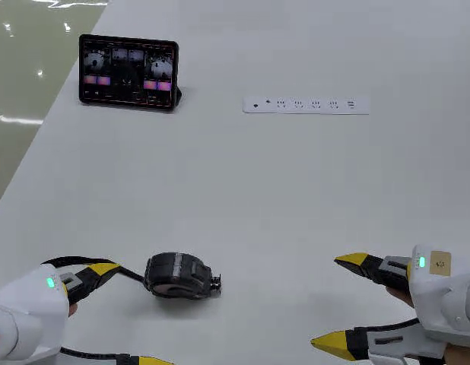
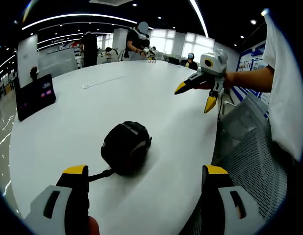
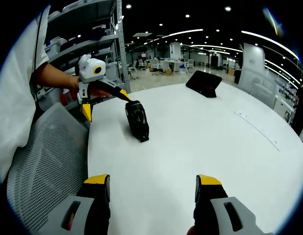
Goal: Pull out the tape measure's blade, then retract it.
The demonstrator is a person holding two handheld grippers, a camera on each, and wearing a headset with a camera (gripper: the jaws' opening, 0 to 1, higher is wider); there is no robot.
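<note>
Bright, even light from ceiling strips leaves a soft shadow under the tape measure, glare on the floor, and fisheye bending in both gripper views.

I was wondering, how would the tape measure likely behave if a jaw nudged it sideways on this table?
The tape measure looks chunky and rigid, so probably heavy for its size. The table looks smooth and glossy, so a nudge would likely slide it. Its thin black strap looks limp and would just trail.
</note>
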